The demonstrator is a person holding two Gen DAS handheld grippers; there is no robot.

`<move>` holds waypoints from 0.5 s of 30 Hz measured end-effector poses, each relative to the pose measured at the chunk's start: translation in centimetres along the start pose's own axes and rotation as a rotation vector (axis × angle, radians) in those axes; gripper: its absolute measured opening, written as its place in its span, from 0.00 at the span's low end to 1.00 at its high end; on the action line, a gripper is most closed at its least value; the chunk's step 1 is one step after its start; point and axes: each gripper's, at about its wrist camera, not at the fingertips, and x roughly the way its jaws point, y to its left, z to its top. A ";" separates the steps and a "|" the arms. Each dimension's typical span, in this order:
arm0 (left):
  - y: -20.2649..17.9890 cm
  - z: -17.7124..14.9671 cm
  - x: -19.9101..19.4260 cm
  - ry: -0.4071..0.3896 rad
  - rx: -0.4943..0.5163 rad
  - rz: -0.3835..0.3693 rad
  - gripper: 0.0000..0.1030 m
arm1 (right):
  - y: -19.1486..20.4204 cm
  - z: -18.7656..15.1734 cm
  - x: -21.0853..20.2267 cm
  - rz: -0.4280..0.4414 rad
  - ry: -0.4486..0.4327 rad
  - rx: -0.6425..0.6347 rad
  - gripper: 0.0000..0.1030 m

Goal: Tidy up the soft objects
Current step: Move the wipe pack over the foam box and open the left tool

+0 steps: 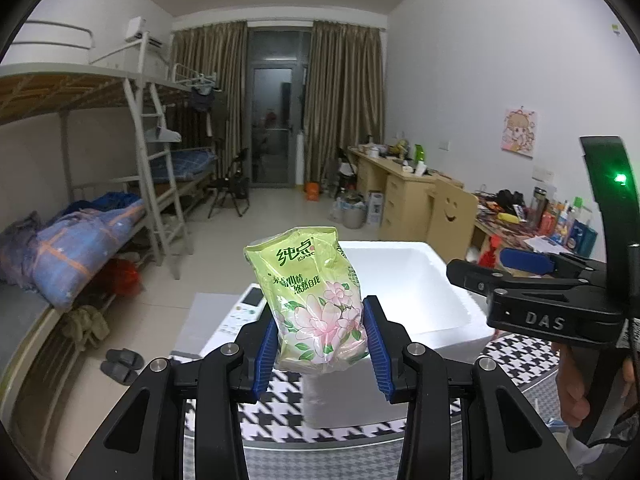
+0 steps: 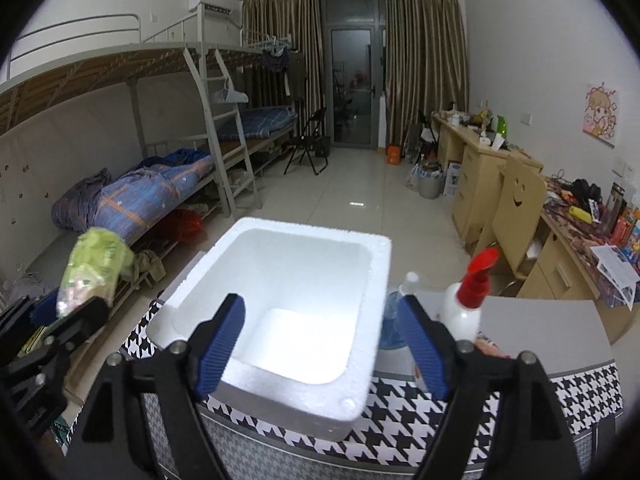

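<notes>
My left gripper (image 1: 322, 344) is shut on a green floral tissue pack (image 1: 314, 300) and holds it upright in the air, left of and in front of the white foam box (image 1: 436, 300). The same pack (image 2: 94, 268) and the left gripper (image 2: 68, 320) show at the left edge of the right wrist view. My right gripper (image 2: 322, 348) is open and empty, above the near rim of the foam box (image 2: 372, 288), whose inside looks empty. The right gripper also shows in the left wrist view (image 1: 520, 272) at the right.
The box stands on a houndstooth cloth (image 2: 568, 392). A white spray bottle with red nozzle (image 2: 464, 304) and a clear bottle (image 2: 396, 316) stand right of the box. A remote (image 1: 244, 312) lies left of it. Bunk beds (image 2: 160, 184) left, desks (image 2: 492, 168) right.
</notes>
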 end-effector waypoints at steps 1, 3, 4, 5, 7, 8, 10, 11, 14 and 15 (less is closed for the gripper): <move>-0.1 0.1 0.1 0.001 0.003 -0.003 0.41 | -0.1 0.0 -0.3 -0.005 -0.006 0.003 0.83; -0.3 0.3 0.3 0.003 0.006 -0.008 0.41 | -0.4 0.0 -0.7 -0.020 -0.013 0.014 0.84; -0.5 0.4 0.4 0.004 0.008 -0.012 0.41 | -0.6 0.0 -0.9 -0.021 -0.017 0.018 0.84; -0.6 0.5 0.5 0.006 0.009 -0.016 0.41 | -0.8 -0.1 -1.2 -0.019 -0.018 0.019 0.84; -0.9 0.7 0.7 0.011 0.010 -0.024 0.41 | -1.1 -0.3 -1.6 -0.020 -0.025 0.022 0.84; -1.1 0.8 1.0 0.014 0.013 -0.027 0.41 | -1.3 -0.4 -1.8 -0.022 -0.029 0.027 0.84; -1.4 1.0 1.3 0.020 0.018 -0.035 0.41 | -1.8 -0.6 -2.1 -0.020 -0.032 0.039 0.85; -1.6 1.0 1.4 0.022 0.020 -0.034 0.41 | -2.0 -0.6 -2.3 -0.019 -0.032 0.045 0.85; -2.0 1.2 1.9 0.031 0.027 -0.046 0.41 | -2.5 -0.8 -2.8 -0.033 -0.044 0.052 0.85; -2.2 1.3 2.0 0.033 0.030 -0.047 0.41 | -2.6 -0.8 -3.0 -0.034 -0.047 0.052 0.85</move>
